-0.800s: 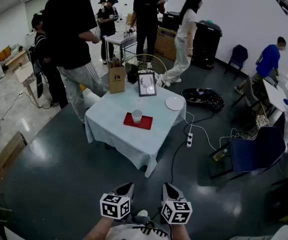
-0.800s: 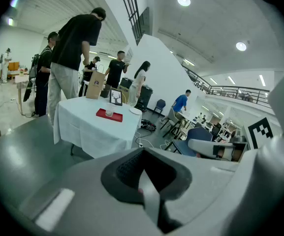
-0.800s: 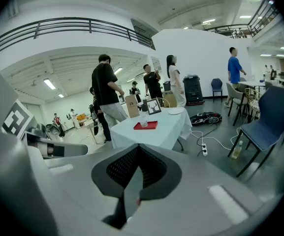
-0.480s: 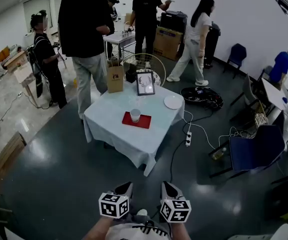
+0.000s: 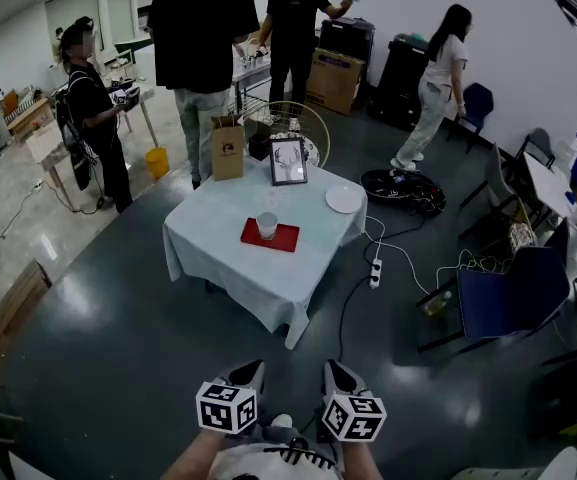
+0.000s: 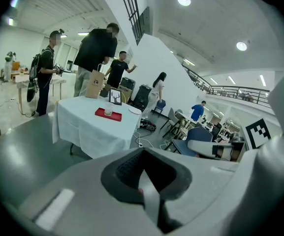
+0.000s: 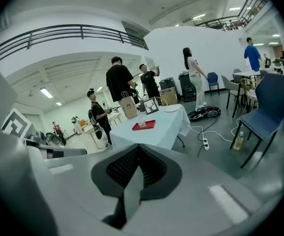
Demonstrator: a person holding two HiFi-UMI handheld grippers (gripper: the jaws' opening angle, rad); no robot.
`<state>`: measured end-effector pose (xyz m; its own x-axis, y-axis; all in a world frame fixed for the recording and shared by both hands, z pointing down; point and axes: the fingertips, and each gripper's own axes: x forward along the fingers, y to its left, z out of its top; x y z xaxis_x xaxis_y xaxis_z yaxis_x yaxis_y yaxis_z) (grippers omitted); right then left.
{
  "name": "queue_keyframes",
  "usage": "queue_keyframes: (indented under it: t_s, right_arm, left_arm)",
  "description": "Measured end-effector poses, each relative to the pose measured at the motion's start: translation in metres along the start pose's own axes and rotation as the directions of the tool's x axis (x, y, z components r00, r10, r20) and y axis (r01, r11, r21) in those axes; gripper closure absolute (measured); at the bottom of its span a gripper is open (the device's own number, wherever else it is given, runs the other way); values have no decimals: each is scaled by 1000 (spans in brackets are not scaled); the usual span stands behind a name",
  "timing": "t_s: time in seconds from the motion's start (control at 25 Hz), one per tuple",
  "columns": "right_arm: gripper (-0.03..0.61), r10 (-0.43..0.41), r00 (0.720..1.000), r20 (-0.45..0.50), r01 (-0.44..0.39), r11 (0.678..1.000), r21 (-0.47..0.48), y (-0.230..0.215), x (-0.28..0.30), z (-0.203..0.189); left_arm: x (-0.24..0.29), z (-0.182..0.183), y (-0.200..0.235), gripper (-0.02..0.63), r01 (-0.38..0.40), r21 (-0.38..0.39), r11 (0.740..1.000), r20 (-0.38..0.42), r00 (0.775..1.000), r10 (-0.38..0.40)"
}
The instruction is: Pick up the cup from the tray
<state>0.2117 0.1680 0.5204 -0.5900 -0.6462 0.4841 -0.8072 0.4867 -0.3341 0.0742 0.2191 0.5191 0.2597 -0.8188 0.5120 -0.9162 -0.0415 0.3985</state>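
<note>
Standing past cup (image 5: 267,225), head view only: yellow bucket (image 5: 158,162)

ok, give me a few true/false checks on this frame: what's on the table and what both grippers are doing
1. The cup stands on the red tray. True.
2. The right gripper is shut on the cup. False: its jaws are together with nothing between them, and it is well short of the table.
3. The white plate lies on the tray. False: it lies on the tablecloth, apart from the tray.
4. A picture frame stands upright on the table beyond the tray. True.
5. The left gripper has its jaws wide open. False: they are together and empty.
</note>
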Motion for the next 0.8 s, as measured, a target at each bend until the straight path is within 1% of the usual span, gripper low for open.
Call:
queue_keyframes:
  t_s: [0.16, 0.28, 0.32, 0.4, 0.48, 0.68, 0.8]
  right_arm:
    - [551, -7, 1000, 4, 7, 1000, 10, -12, -3, -2]
    - [546, 11, 1000, -3, -11, 1000, -5, -15, -2, -3]
    - [534, 24, 1000, -4, -24, 1000, -14, -15, -2, -3]
    - [479, 56, 998, -5, -56, 998, -23, -14, -4, -3]
    - [477, 70, 998, -7, -70, 997, -22, -14, -4, -3]
    - [472, 48, 999, -22, -48, 999, -17, -28, 5, -4]
    - [465, 47, 999, -28, -48, 998, -32, -33, 9, 2]
  left_arm:
    - [3, -1, -3, 614, -7, -8, 1000, 7, 1000, 7]
    - [6, -6, -5, 614, -14, -19, 1000, 5, 1000, 14]
    - [8, -7, -7, 614, -13, -21, 1000, 3, 1000, 13]
    - [12, -9, -10, 614, -8, -24, 1000, -1, 1000, 8]
    - [15, -9, -13, 614, -5, -25, 1000, -1, 1000, 5]
    - [31, -8, -14, 614, 4, -32, 999, -3, 1000, -4]
    - [42, 1, -13, 614, 7, -32, 999, -6, 1000, -7]
